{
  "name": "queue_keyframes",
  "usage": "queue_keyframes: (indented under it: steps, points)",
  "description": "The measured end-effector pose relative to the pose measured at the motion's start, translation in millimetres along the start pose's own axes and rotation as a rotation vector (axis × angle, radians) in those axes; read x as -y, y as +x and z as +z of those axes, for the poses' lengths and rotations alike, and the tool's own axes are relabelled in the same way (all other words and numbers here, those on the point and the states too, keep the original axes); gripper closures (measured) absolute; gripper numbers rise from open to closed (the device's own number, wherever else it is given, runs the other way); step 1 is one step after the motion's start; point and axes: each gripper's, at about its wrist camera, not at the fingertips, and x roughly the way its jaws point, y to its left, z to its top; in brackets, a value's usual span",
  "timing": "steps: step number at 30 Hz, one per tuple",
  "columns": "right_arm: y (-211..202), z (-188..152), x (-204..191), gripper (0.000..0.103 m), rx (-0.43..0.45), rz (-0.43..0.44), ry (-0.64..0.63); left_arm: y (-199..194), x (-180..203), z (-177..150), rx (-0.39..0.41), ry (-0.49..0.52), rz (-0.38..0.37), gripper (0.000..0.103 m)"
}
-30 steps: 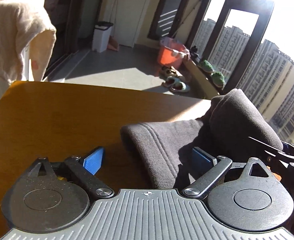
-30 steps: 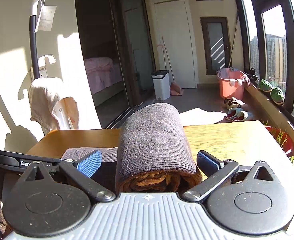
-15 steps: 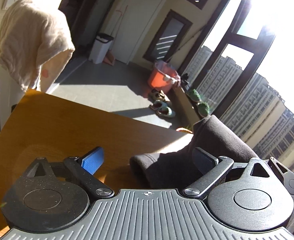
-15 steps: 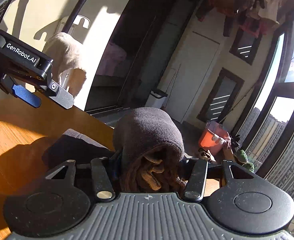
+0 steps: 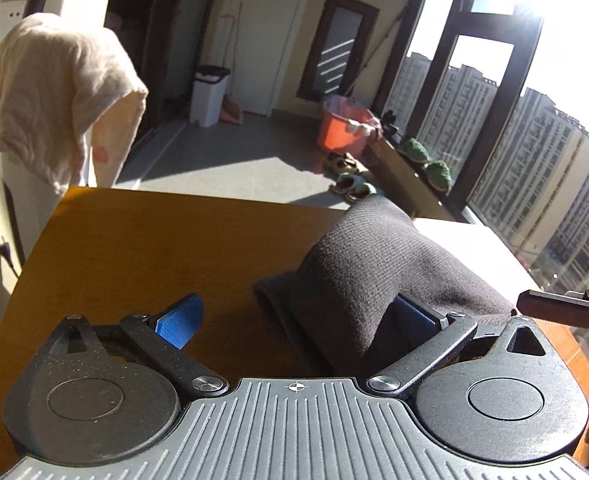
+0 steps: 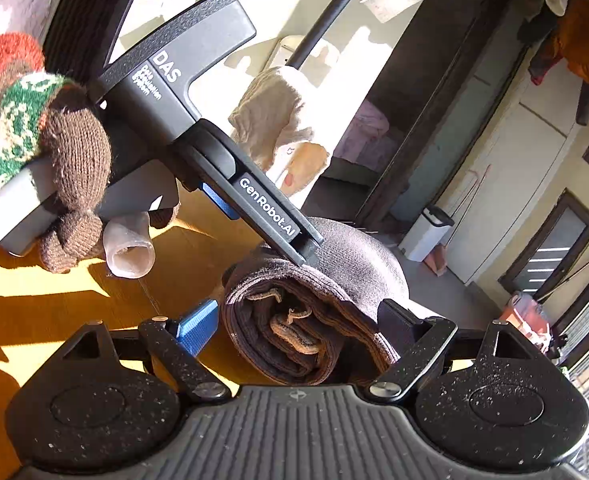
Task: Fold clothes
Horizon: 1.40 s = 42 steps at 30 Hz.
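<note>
Folded garment [image 6: 314, 320]: dark knit cloth, matt, fine ribbing, tan stitched hems. Tabletop [image 5: 154, 248]: smooth wood, low sheen. Left tongs [image 5: 294, 322]: matt black plastic, blue textured pads, bright metal rivets. Glove [image 6: 74, 160]: coarse brown knit. Hanging towel [image 5: 54, 92]: rough cream cloth.

"GenRobot.AI" along the left hand-held gripper [image 6: 254, 236] finger bar, "DAS" on its grey body

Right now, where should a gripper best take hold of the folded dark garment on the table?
Grip the folded dark garment across its thick middle, approaching from the layered open end facing the right gripper. Pinching the whole stack there should keep the folds together.
</note>
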Motion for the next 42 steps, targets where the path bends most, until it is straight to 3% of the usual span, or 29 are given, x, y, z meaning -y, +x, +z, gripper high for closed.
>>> queue_keyframes:
  steps: [5,9,11,12,14,22,27,29,33,38,39,42]
  points:
    - [2.9,-12.7,86.4,0.016,0.069,-0.004,0.519,-6.6,-7.7,1.0,0.034,-0.038,-0.02,0.0]
    - [42.0,-26.2,110.0,0.016,0.02,0.0,0.697,-28.0,-9.9,2.2,0.031,-0.119,-0.059,0.001]
    - [47.6,-39.0,106.9,0.016,0.014,0.007,0.724,-36.7,-10.2,2.8,0.017,-0.155,-0.097,0.006]
    - [48.3,-43.9,102.2,0.016,0.022,0.009,0.727,-40.0,-7.8,1.7,0.007,-0.16,-0.118,0.015]
    - [40.0,-53.7,97.7,0.016,0.051,0.017,0.741,-39.7,-1.2,0.5,-0.017,-0.174,-0.147,0.024]
    - [25.4,-74.8,108.3,0.016,0.124,0.049,0.864,-7.7,36.0,-1.9,-0.071,-0.091,-0.153,0.024]
    - [14.1,-99.5,132.5,0.013,0.206,0.032,1.061,-4.7,51.2,8.3,-0.03,-0.046,-0.157,0.057]
    - [12.8,-110.4,142.4,0.013,0.215,0.035,1.14,-10.3,57.7,16.7,0.006,-0.024,-0.172,0.063]
    - [14.8,-122.4,151.7,0.013,0.212,0.045,1.23,-13.4,57.2,30.0,0.057,0.002,-0.128,0.064]
    - [15.4,-111.7,140.8,0.012,0.202,0.042,1.13,1.5,26.2,11.5,0.034,-0.063,-0.006,0.057]
    - [15.2,-108.7,137.9,0.012,0.201,0.039,1.103,0.3,18.4,7.0,0.039,-0.097,-0.012,0.051]
    - [15.1,-100.3,130.7,0.012,0.193,0.032,1.034,-3.7,1.4,-1.6,0.046,-0.179,-0.046,0.045]
